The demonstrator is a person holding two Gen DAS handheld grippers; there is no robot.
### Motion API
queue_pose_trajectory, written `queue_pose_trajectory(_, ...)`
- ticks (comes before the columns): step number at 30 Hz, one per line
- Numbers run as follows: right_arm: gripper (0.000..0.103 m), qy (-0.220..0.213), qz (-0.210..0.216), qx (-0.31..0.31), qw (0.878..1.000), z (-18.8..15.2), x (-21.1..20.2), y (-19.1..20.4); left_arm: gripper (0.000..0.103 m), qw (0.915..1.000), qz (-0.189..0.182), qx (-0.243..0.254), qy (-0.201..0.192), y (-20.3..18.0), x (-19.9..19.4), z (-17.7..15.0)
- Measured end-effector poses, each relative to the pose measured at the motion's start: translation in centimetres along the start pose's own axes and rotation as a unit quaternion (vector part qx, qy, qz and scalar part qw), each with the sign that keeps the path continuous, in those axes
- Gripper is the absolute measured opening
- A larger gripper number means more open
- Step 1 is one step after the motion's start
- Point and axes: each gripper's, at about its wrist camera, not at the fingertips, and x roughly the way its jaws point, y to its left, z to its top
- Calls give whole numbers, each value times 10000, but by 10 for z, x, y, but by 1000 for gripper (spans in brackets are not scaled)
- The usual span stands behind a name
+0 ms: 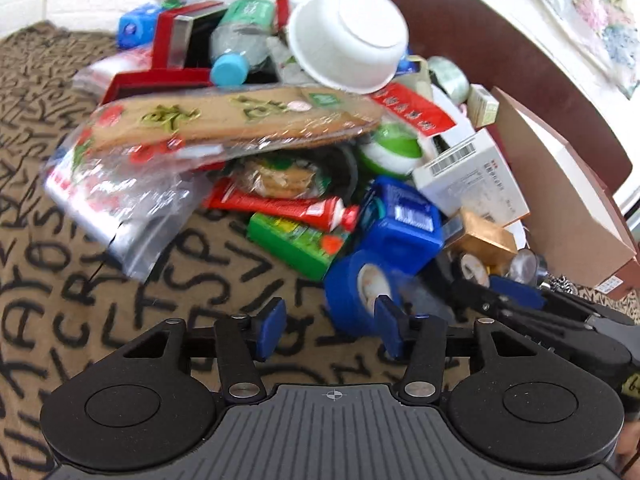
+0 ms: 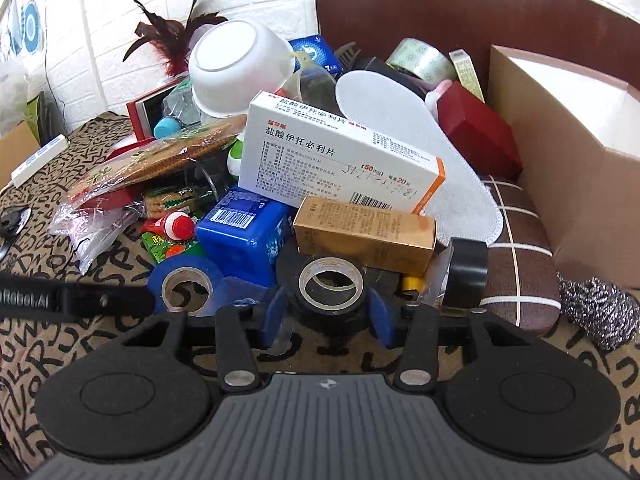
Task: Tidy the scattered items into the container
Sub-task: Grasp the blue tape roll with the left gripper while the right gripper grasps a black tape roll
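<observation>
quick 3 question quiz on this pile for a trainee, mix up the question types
1. True or false: the white bowl stands upright, mouth up.
2. What lies between the fingers of the right gripper? A: red tube. B: black tape roll. C: gold box.
3. What colour is the tape roll just ahead of the left gripper?

Key: 1 false, its base faces the camera. 2 B. 3 blue.
</observation>
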Motion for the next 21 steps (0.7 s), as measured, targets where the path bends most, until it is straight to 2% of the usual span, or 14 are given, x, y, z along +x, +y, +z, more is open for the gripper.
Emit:
queue_pose_trajectory(4, 45, 11, 35, -69, 10000, -2, -4, 2, 61, 9996, 0, 192, 193, -10, 16, 1)
queue_pose_trajectory(5, 45, 0, 32, -95, 9999, -3, -6, 2, 44, 9995, -37, 175, 249, -10, 20, 0)
queue_pose_trajectory(6, 45, 7, 54, -135, 9999, -4, -10, 3, 38, 9994, -111, 168, 281, -11, 22, -1)
queue_pose_trajectory(9, 44, 69, 150, -165, 9997, -12, -25, 1, 34, 9994, -157, 175, 269, -9, 19, -3)
queue_pose_trajectory(14, 44, 419, 429, -206, 9980, -34, -47, -2, 17, 9976, -426, 250, 490, -4, 3, -13)
queue_pose_trajectory(19, 45, 625, 543, -159, 9964, -53, -64, 2, 16, 9929, -660, 446, 878, -4, -12, -37)
queue_pose_trajectory(21, 46, 632, 590, -121, 9962, -59, -70, 2, 18, 9932, -624, 443, 875, -3, -19, -43)
